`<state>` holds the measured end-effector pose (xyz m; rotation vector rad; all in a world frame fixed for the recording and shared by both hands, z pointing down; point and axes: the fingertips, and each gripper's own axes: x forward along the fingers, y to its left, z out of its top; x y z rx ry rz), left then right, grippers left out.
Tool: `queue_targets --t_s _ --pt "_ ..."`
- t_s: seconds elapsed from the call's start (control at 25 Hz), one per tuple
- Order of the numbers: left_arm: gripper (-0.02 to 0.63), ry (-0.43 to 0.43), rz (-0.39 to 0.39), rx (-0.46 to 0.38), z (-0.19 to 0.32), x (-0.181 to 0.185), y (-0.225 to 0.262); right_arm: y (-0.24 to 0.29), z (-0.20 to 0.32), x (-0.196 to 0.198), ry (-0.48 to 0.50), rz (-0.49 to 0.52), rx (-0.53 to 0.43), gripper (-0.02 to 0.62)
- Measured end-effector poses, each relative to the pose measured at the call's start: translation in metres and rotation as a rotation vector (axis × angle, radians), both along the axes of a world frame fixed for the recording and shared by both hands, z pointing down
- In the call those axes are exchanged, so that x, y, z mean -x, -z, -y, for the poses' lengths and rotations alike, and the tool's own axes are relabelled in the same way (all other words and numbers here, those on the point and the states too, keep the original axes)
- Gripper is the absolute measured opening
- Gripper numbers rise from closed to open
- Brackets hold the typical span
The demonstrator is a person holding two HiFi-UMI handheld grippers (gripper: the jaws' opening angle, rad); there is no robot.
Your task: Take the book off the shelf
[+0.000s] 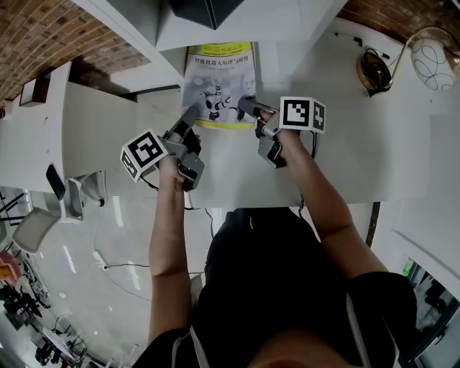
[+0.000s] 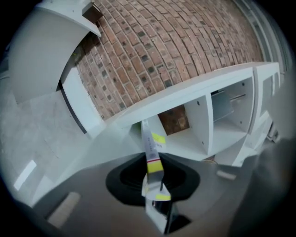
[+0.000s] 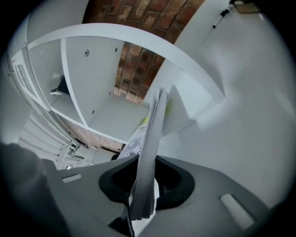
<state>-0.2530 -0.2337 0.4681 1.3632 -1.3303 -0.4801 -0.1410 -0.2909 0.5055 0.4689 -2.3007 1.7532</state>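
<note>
A thin book with a white and yellow-green cover is held flat between both grippers, in front of the white shelf. In the head view my left gripper is shut on the book's near left corner. My right gripper is shut on its near right corner. The left gripper view shows the book's spine edge on, running out from between the jaws. In the right gripper view the book's page edge stands between the jaws in the same way.
The white shelf's open compartments stand against a brick wall. A dark box sits above the shelf. A brass-coloured stand and a glass globe lie on the white top at the right. Office chairs stand below left.
</note>
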Motion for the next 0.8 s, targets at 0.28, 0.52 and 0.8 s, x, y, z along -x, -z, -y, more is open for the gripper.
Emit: queue_targets --t_s 0.28,0.52,0.8 --pt "0.069 -0.008 -0.007 -0.027 -0.014 -0.011 -0.001 0.01 -0.01 -0.011 0.012 -0.06 -0.123 0.083" --pt "0.069 -0.044 0.05 -0.069 -0.025 -0.026 0.009 0.02 -0.024 -0.025 0.001 -0.072 -0.173 0.084" --pt "0.071 -0.058 0.066 -0.122 -0.056 -0.045 0.019 0.035 -0.054 -0.044 0.01 -0.086 -0.257 0.087"
